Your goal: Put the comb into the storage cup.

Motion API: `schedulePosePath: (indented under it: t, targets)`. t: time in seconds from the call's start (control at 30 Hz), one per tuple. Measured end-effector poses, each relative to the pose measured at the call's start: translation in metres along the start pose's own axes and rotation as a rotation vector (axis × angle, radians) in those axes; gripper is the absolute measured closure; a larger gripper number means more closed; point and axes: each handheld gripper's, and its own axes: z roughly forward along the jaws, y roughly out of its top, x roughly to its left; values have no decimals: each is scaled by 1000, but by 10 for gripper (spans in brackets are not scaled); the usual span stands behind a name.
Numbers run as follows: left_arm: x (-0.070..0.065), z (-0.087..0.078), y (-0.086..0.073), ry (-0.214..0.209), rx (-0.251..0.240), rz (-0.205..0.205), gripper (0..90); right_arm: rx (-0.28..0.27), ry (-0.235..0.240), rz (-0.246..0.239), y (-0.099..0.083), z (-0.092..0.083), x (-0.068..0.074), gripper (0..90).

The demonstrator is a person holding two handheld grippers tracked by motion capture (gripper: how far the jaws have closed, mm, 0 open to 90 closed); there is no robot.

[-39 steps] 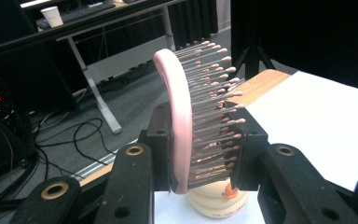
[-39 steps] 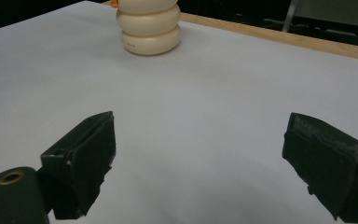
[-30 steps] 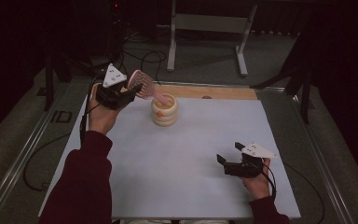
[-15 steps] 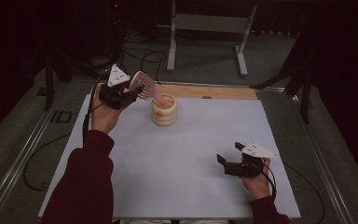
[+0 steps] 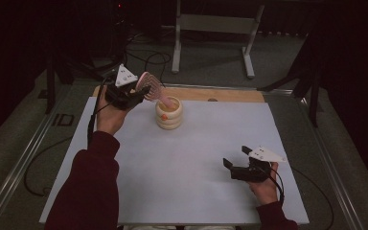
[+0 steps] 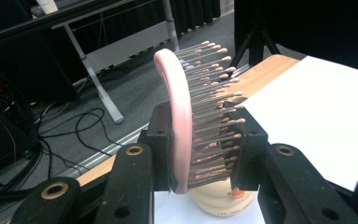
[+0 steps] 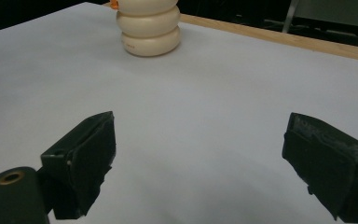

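Note:
A pink hairbrush (image 5: 152,86) with pin bristles is clamped by its head between the jaws of my left gripper (image 5: 139,93), at the table's far left. In the left gripper view the brush (image 6: 179,116) stands on edge, and my left gripper (image 6: 204,140) is shut on it. Its handle slants down into the mouth of a cream ribbed holder (image 5: 168,115), which also shows below the jaws (image 6: 221,198). My right gripper (image 5: 236,156) rests near the front right, open and with nothing in it. Its jaws (image 7: 200,158) point at the holder (image 7: 149,28).
A white sheet (image 5: 196,163) covers the table, with a wooden strip (image 5: 230,94) along its far edge. Cables (image 5: 153,60) and a metal stand (image 5: 211,24) lie on the floor beyond. A person's sleeved left arm (image 5: 91,187) crosses the front left.
The left gripper with the brush has shifted slightly up and toward the holder. The right gripper has stayed put.

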Motion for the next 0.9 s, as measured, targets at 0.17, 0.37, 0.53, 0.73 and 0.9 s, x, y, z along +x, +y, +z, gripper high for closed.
schedulePosePath:
  t: [0.17, 0.37, 0.53, 0.73, 0.9]
  targets:
    - [1, 2, 1, 5, 7, 1, 668, -4, -3, -1, 0, 0, -1, 97]
    - [1, 6, 0, 9, 23, 1, 668, -6, -3, -4, 0, 0, -1, 97]
    - [1, 9, -1, 10, 32, 0, 667, -5, -1, -2, 0, 0, -1, 97]
    - [1, 14, -2, 10, 46, -2, 668, -6, -1, 2, 0, -1, -1, 97]
    - [0, 19, -3, 9, 58, 4, 667, -9, -2, 3, 0, -1, -1, 97]
